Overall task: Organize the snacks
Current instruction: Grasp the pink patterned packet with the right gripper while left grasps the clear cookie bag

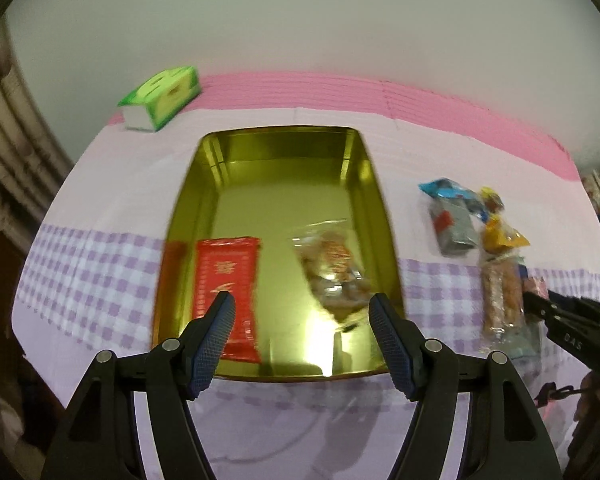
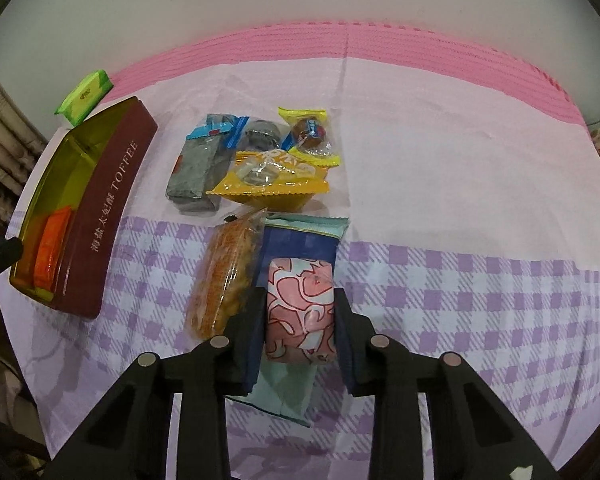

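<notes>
On the lilac-checked table (image 2: 460,280) below a pale wall, the gold tin (image 1: 376,200) holds a red packet (image 1: 226,280) and a clear bag (image 1: 332,268), left tongs (image 1: 302,312) released above it, right tongs (image 2: 300,304) clenching a pink packet (image 2: 300,312).

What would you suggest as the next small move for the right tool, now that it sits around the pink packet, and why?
Probably lift the pink patterned packet straight up. The right tool has both pads pressed against its sides, and it lies on top of a blue packet, beside an orange snack bag. A straight lift should leave those undisturbed before carrying it left to the gold tin.
</notes>
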Action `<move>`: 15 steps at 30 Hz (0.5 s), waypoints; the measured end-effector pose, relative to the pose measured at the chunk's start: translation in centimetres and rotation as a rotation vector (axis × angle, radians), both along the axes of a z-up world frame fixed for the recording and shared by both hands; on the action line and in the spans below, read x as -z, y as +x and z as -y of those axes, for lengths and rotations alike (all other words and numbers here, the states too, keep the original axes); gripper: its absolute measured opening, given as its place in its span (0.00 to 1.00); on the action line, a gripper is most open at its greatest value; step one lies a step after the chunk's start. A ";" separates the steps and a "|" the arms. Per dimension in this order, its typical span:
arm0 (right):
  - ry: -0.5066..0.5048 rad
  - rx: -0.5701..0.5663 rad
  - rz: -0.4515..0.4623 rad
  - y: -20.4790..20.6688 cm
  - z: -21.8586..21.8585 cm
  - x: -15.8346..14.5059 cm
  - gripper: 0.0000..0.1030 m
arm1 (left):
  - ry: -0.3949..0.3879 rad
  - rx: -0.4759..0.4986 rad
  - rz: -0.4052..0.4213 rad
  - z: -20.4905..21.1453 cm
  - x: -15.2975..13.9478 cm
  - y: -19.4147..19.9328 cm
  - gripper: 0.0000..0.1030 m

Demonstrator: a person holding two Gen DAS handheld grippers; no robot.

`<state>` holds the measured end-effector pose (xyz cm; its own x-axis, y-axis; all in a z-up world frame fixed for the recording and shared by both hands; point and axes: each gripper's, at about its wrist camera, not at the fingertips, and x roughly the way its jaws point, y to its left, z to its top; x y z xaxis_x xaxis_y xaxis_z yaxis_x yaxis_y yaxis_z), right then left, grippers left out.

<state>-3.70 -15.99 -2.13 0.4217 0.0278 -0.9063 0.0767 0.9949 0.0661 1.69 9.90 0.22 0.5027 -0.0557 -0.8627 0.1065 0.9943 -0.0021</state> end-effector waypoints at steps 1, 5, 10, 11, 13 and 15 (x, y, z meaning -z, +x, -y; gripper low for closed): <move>-0.005 0.002 0.004 -0.1 0.3 0.0 0.28 | -0.002 0.013 -0.005 0.6 0.0 0.0 0.68; -0.011 0.029 0.007 -0.5 1.9 0.1 0.27 | -0.014 0.074 -0.022 3.4 0.1 -0.1 0.68; -0.061 0.077 -0.013 -1.5 4.9 0.9 0.26 | -0.035 0.167 -0.047 7.5 0.6 0.0 0.68; -0.060 0.085 -0.013 -1.7 5.3 0.9 0.26 | -0.040 0.180 -0.051 8.1 0.8 0.1 0.68; -0.063 0.100 -0.006 -2.1 6.2 0.9 0.26 | -0.051 0.208 -0.068 9.5 1.3 0.3 0.68; -0.090 0.107 -0.005 -2.1 6.6 0.9 0.26 | -0.067 0.234 -0.079 10.7 1.7 0.7 0.68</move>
<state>-5.80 -22.63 -2.98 0.4131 -0.0985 -0.9054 0.1829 0.9829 -0.0235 2.35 -0.80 -1.47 0.4006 -0.2204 -0.8894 0.3302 0.9401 -0.0843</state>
